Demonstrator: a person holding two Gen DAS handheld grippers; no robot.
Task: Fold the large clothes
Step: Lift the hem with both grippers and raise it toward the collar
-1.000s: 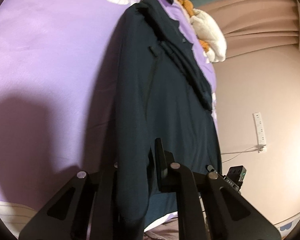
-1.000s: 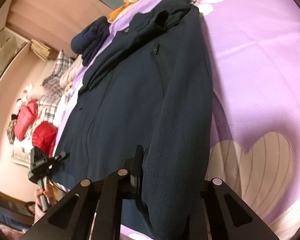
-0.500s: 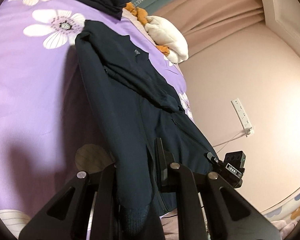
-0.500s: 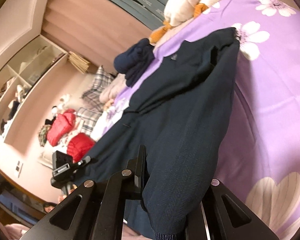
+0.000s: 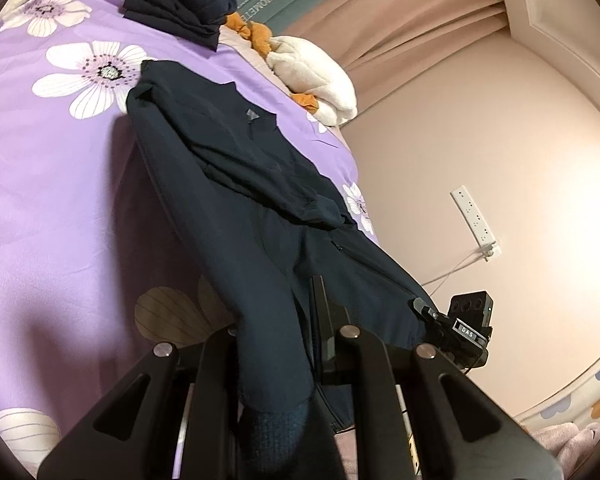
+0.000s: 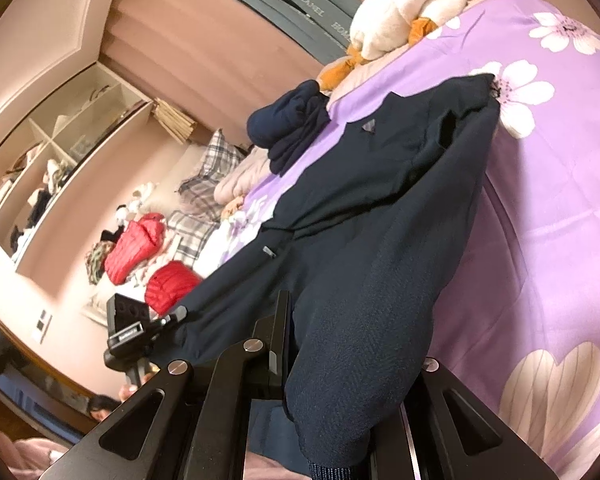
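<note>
A large dark navy jacket (image 5: 236, 184) lies stretched on a purple flowered bedspread (image 5: 40, 168). My left gripper (image 5: 276, 344) is shut on its hem at one bottom corner and holds the cloth lifted off the bed. My right gripper (image 6: 339, 368) is shut on the other bottom corner of the jacket (image 6: 379, 216), also lifted. The collar end rests on the bedspread (image 6: 559, 208) far from both grippers. Each gripper shows in the other's view, the right one in the left wrist view (image 5: 459, 328), the left one in the right wrist view (image 6: 140, 332).
A folded dark garment (image 5: 180, 4) and a white and orange plush toy (image 5: 311, 72) lie at the bed's far end. A wall with a power strip (image 5: 475, 220) stands beside the bed. Red jackets (image 6: 140, 244), plaid bedding and shelves (image 6: 52, 160) lie beyond.
Both grippers have risen and tilted up with the jacket's bottom corners, lifting the hem off the bed. More of the room and the bed's far end shows.
</note>
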